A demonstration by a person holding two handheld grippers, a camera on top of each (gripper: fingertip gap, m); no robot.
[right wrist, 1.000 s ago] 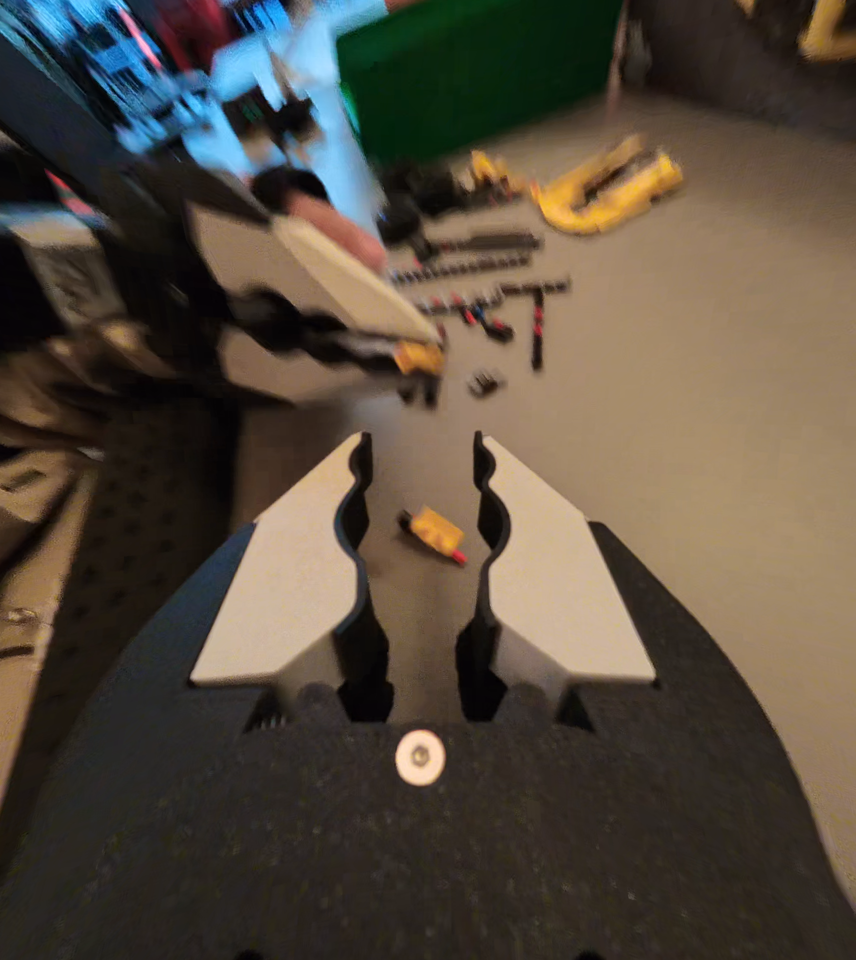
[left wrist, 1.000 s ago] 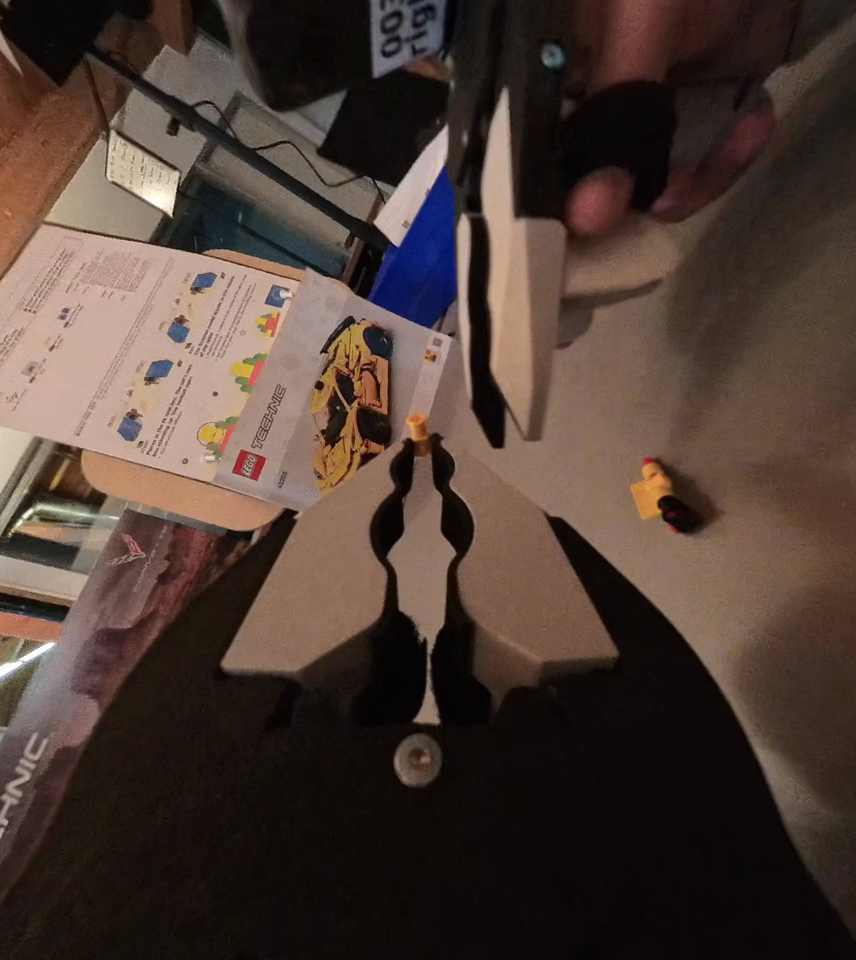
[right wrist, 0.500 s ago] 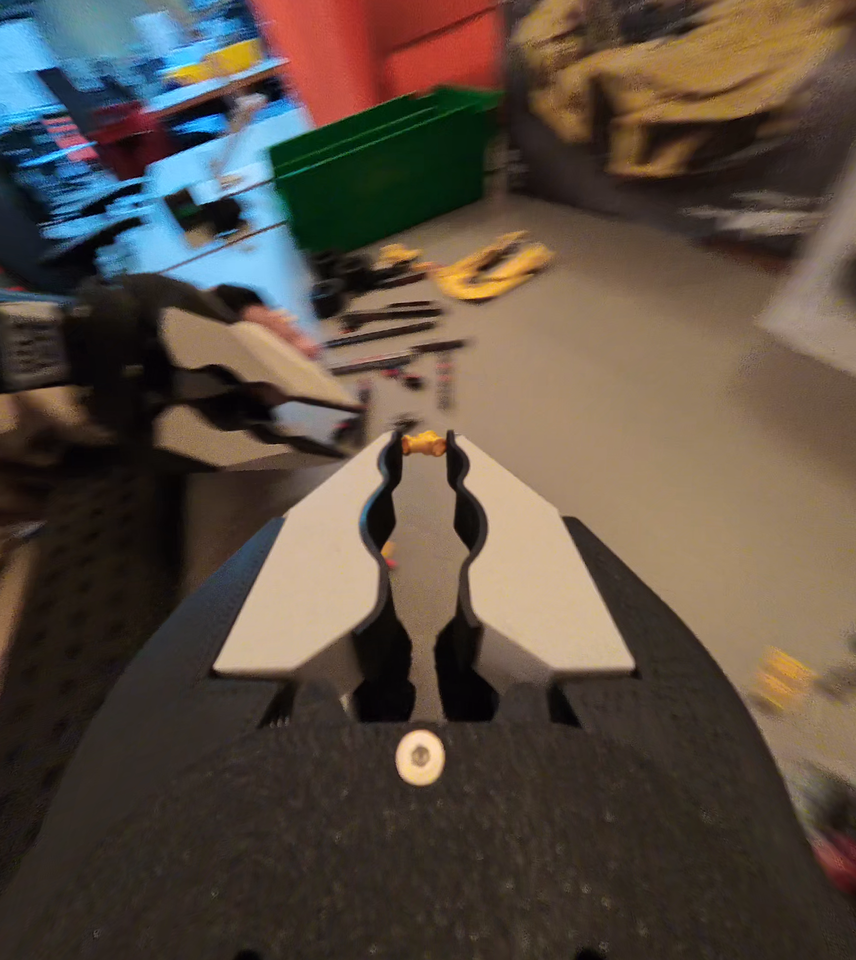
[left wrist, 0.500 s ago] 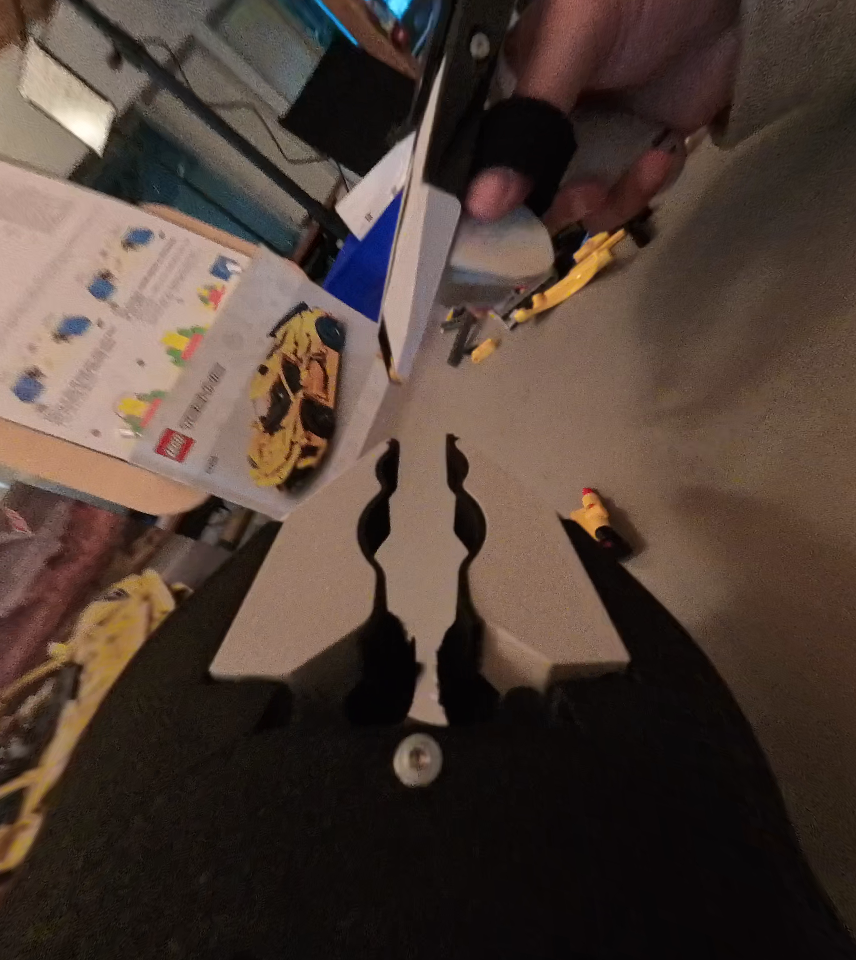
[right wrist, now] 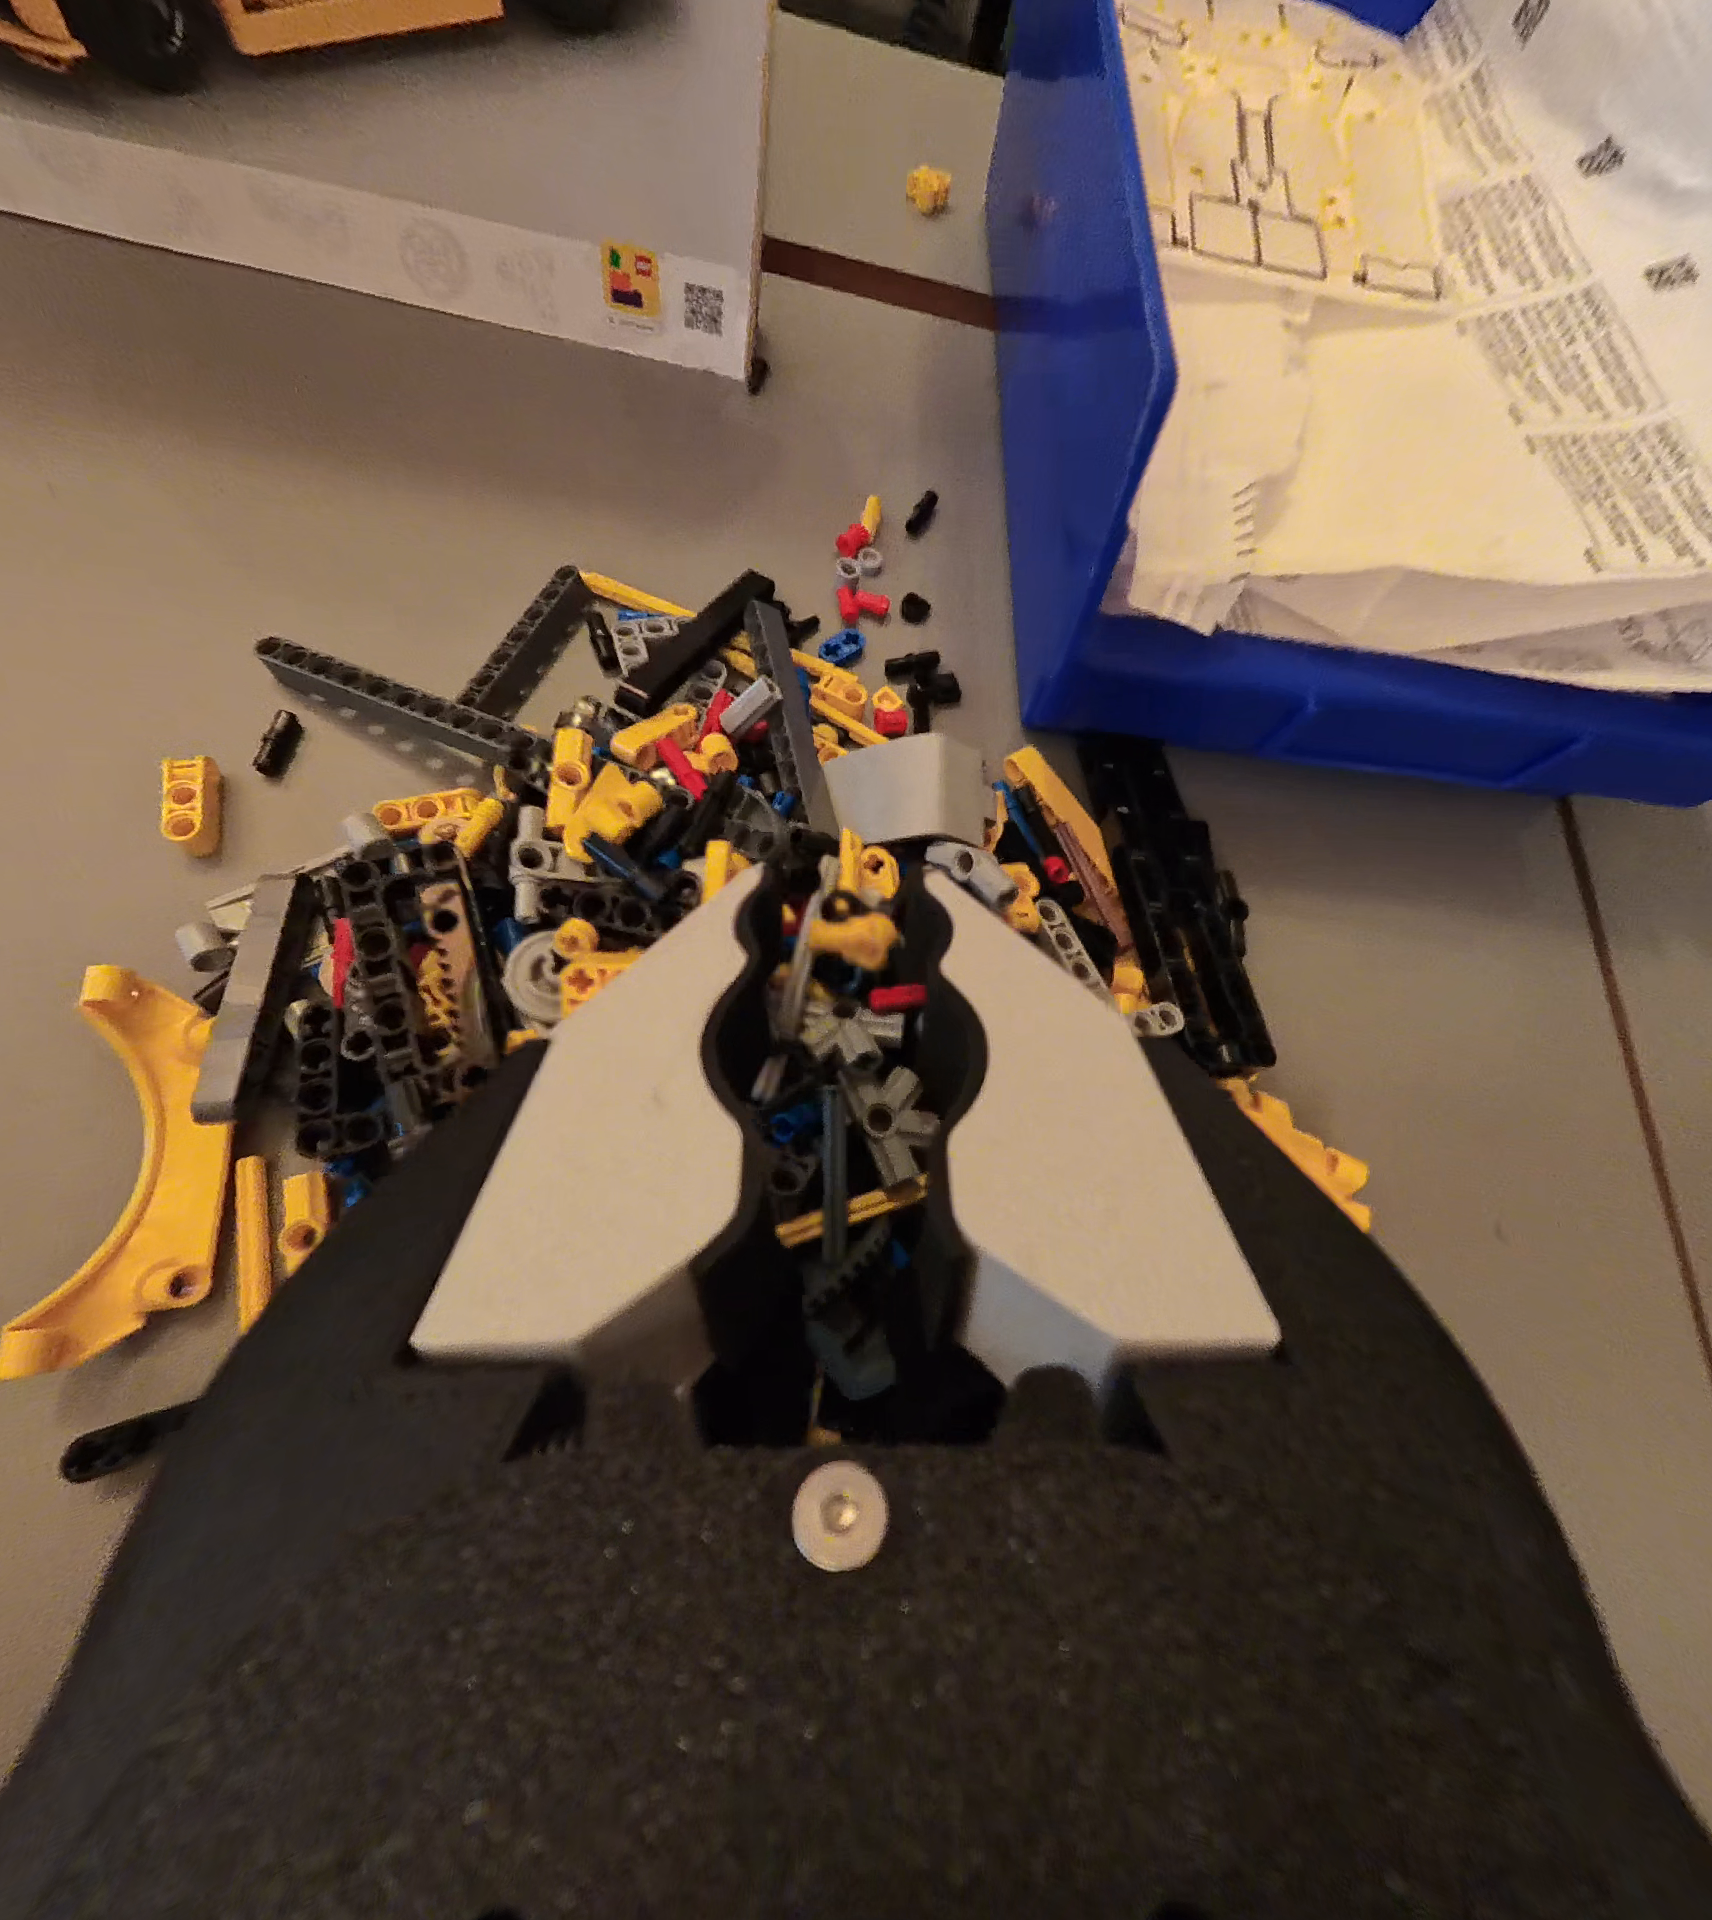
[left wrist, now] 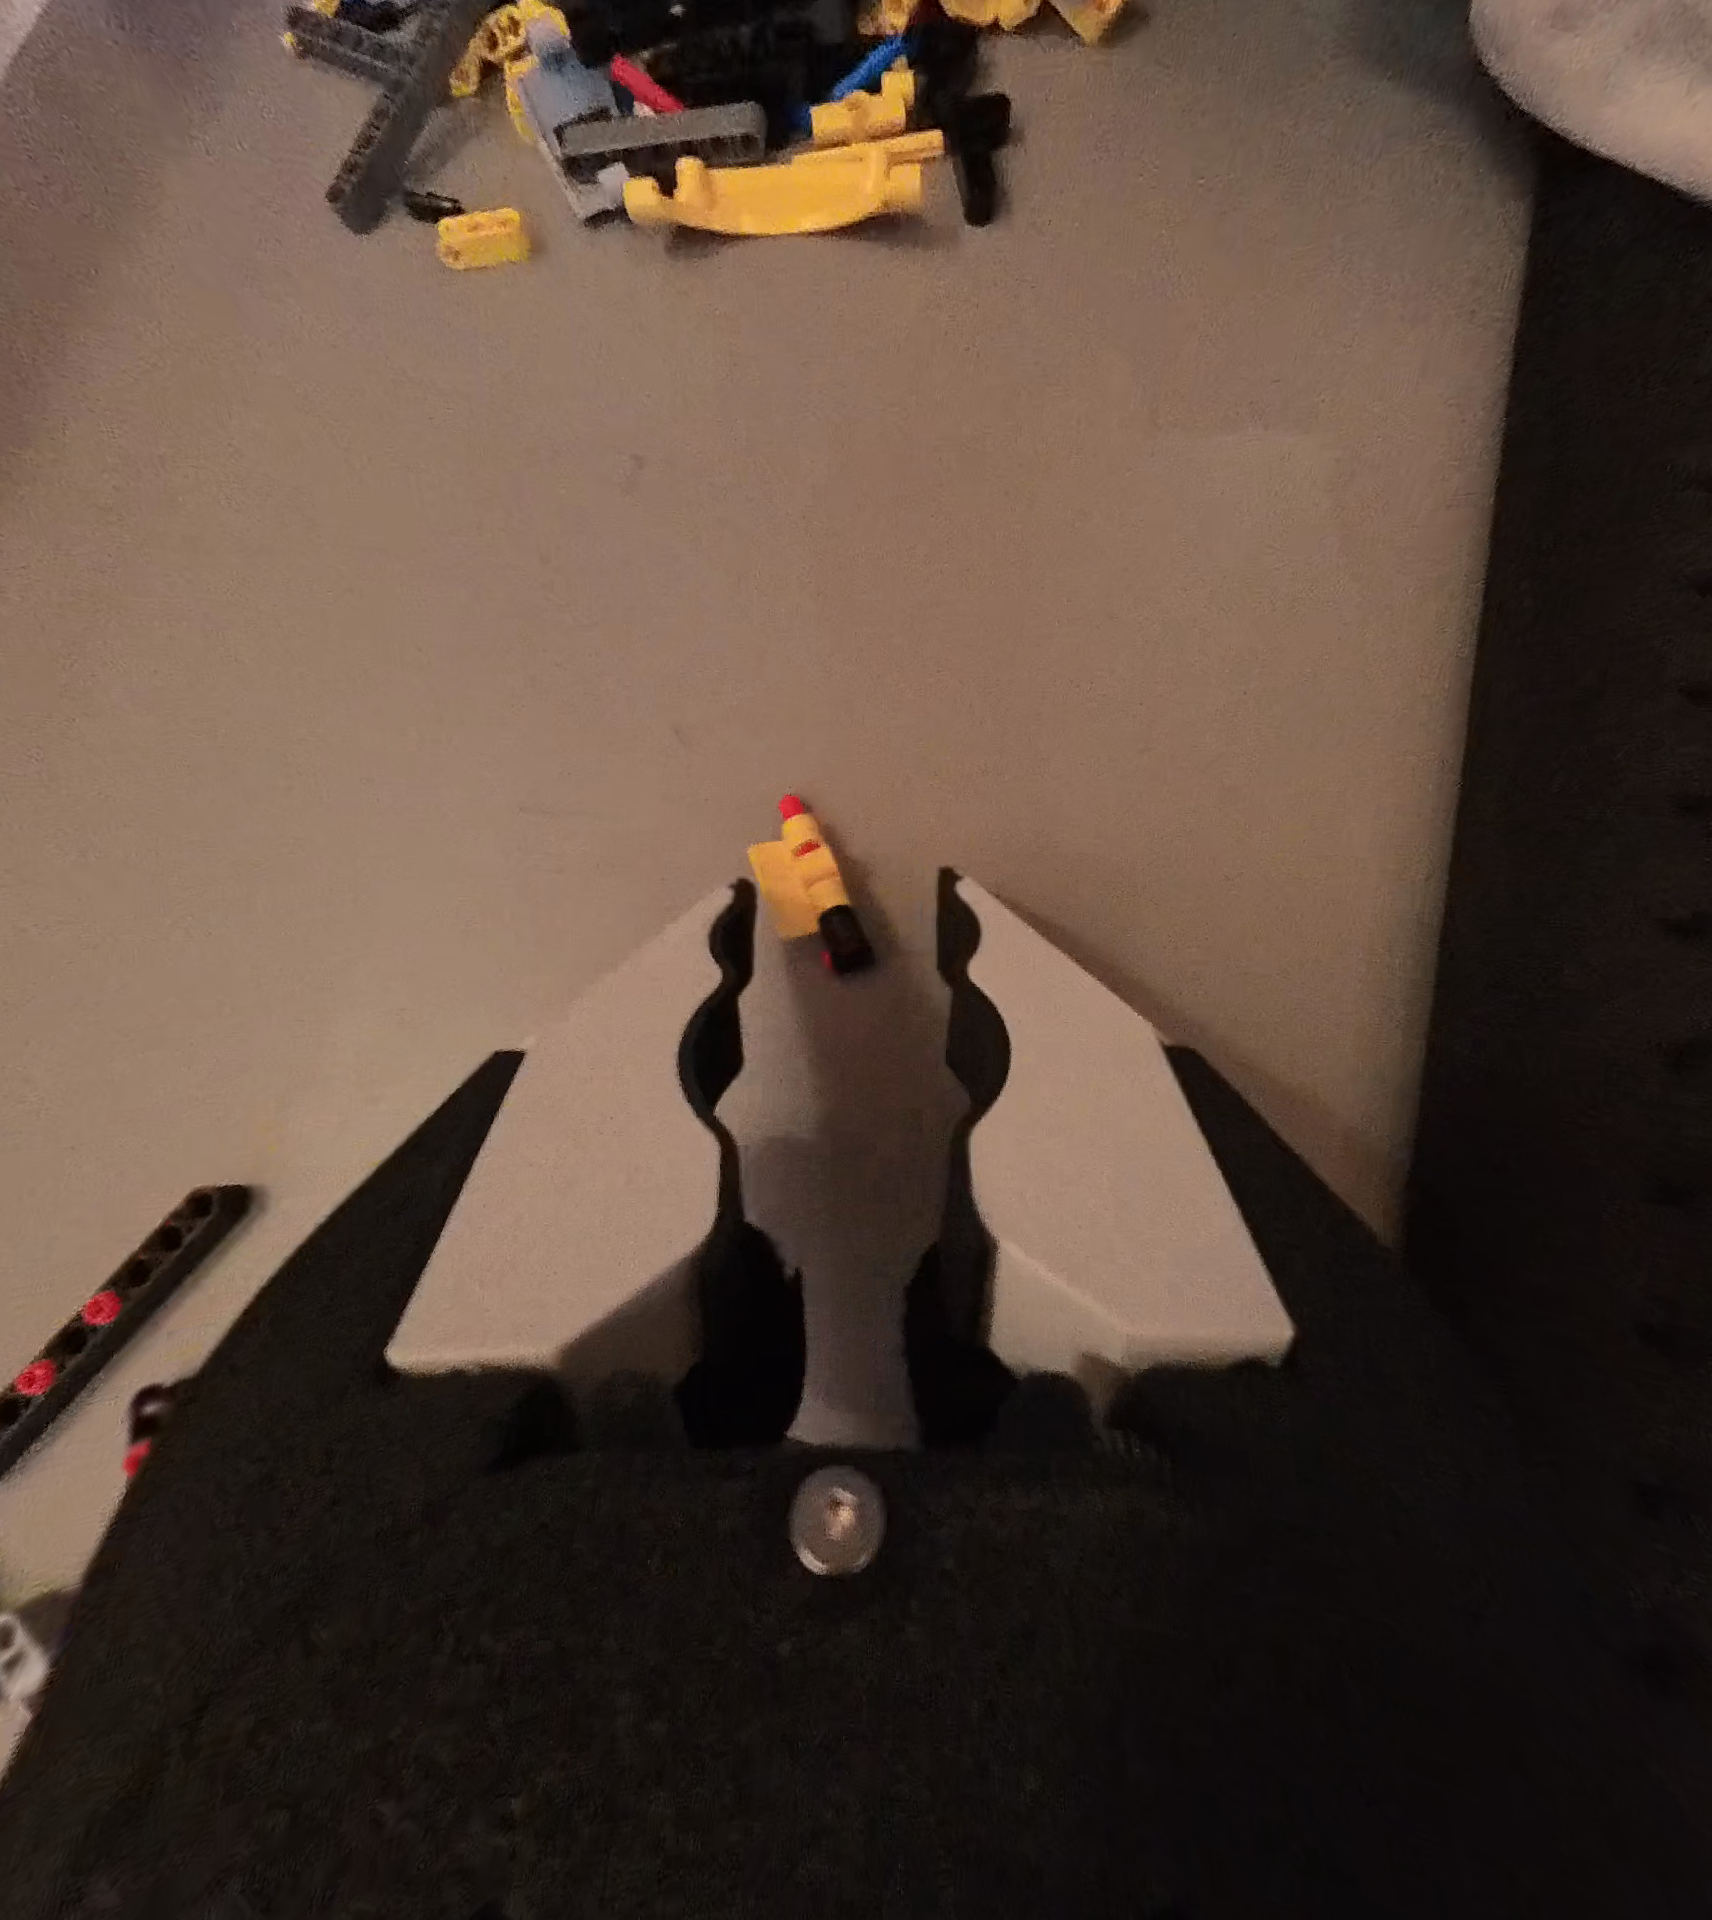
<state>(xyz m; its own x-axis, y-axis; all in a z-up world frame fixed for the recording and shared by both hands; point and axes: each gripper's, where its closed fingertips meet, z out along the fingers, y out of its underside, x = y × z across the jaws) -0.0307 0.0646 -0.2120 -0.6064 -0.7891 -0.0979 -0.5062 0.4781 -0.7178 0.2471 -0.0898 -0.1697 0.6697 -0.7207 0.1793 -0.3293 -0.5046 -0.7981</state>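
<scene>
In the left wrist view my left gripper [left wrist: 844, 883] is open just above the grey table [left wrist: 623, 520]. A small yellow piece [left wrist: 798, 878] with a red pin and a black pin lies on the table between its fingertips, near the left one, and neither pad presses on it. In the right wrist view my right gripper [right wrist: 841, 878] is open over a pile of loose building pieces [right wrist: 623, 790]. A small blurred yellow piece [right wrist: 850, 930] shows between its fingers with gaps to both pads. I cannot tell if it rests on the pile.
A blue bin [right wrist: 1080, 468] holding printed sheets [right wrist: 1454, 364] stands right of the pile, and a flat box [right wrist: 416, 177] lies behind it. A yellow arch [right wrist: 145, 1174] lies at the left. In the left wrist view are a black beam [left wrist: 93, 1330], the far pile [left wrist: 727, 135] and a dark mat [left wrist: 1662, 727].
The small orange piece passed from my left gripper to my right one. My left then opened and swung down over the yellow piece. My right moved over the pile and its jaws widened off the piece.
</scene>
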